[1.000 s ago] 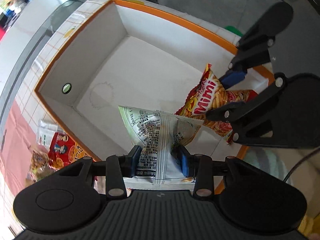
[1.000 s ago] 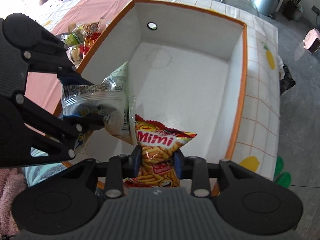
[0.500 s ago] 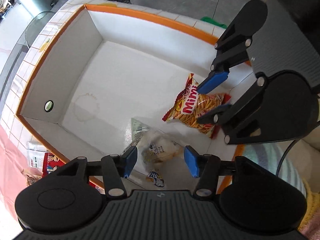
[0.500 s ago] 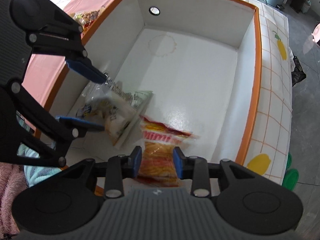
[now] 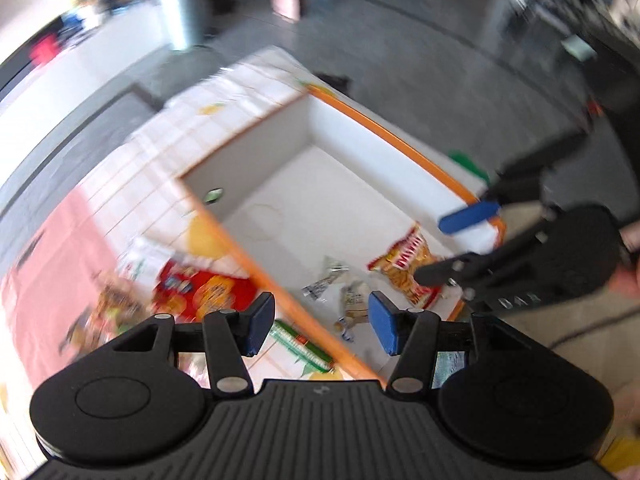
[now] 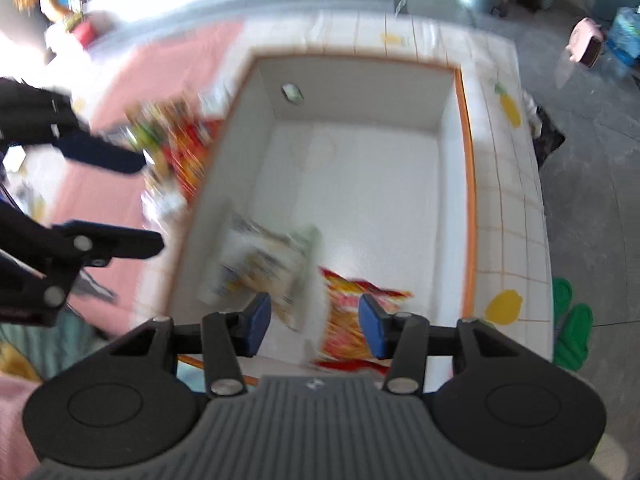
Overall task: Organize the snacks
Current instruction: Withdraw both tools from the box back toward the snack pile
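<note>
Both snacks lie in the white box (image 6: 448, 96): the pale packet (image 6: 264, 264) beside the red Mimi bag (image 6: 352, 320). The left gripper (image 5: 316, 322) stands wide and empty, the right gripper (image 6: 314, 322) is opening, apparently gripping nothing through the blur. Lift clear of the orange rim before reaching for the snack pile (image 5: 200, 284) outside

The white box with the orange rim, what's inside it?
Inside the white box lie two snack bags: a pale, silvery bag and a red-and-yellow chips bag beside it. The right gripper's body hides the chips bag's near end. The rest of the floor looks bare.
</note>
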The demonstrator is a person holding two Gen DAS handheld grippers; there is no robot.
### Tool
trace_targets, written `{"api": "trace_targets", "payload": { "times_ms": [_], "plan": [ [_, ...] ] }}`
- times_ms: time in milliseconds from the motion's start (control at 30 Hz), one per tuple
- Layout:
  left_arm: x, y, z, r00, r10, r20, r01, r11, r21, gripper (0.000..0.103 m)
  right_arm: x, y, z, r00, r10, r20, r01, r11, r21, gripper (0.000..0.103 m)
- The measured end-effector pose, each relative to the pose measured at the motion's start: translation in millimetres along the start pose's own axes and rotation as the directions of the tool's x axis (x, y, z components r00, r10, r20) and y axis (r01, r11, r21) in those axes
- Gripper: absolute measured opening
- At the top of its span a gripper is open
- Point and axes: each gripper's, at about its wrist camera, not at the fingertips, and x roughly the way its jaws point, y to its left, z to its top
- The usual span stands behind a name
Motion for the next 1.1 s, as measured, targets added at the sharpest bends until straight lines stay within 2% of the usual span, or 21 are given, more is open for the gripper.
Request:
{"api": "trace_targets", "payload": {
  "times_ms": [67,133,233,333,467,533,667,833,900,1000,1100],
  "plan": [
    [-18,10,-16,0.997,0.034,0.065,-0.030,0.998,-0.058,0.064,-14,21,-5,0.997,0.006,0.078,-0.007,1.000,0.012,0.052],
    [-30,18,-34,0.991,0.066,0.117,-0.053,0.992,-0.112,0.064,-21,44,-13,0.990,-0.001,0.143,-0.001,1.000,0.013,0.052],
    [-43,40,-63,0.980,0.083,0.183,-0.040,0.973,-0.228,0.063,-23,76,-27,0.976,-0.002,0.217,-0.003,1.000,0.023,0.052],
    [-50,49,-91,0.963,0.118,0.243,-0.044,0.956,-0.289,0.064,-16,103,-40,0.965,0.012,0.262,-0.029,0.998,0.061,0.052],
    [-46,54,-116,0.957,0.193,0.215,-0.127,0.950,-0.284,0.063,-1,137,-54,0.956,0.009,0.292,-0.043,0.993,0.109,0.052],
    [-46,58,-128,0.953,0.214,0.214,-0.150,0.948,-0.282,0.063,13,154,-59,0.959,-0.023,0.284,-0.013,0.992,0.125,0.052],
    [-48,69,-151,0.948,0.189,0.256,-0.110,0.949,-0.295,0.063,36,174,-66,0.949,-0.118,0.291,0.086,0.989,0.121,0.052],
    [-37,75,-170,0.934,0.215,0.285,-0.115,0.937,-0.330,0.067,56,179,-79,0.914,-0.227,0.337,0.181,0.970,0.162,0.052],
    [-29,76,-175,0.936,0.212,0.280,-0.112,0.935,-0.336,0.067,64,182,-83,0.902,-0.261,0.343,0.214,0.962,0.169,0.052],
    [-17,78,-180,0.943,0.204,0.263,-0.109,0.936,-0.336,0.067,73,180,-85,0.906,-0.263,0.333,0.220,0.962,0.160,0.052],
    [-11,81,-187,0.940,0.215,0.265,-0.114,0.929,-0.352,0.067,82,181,-82,0.907,-0.268,0.326,0.238,0.963,0.129,0.052]
  ]
}}
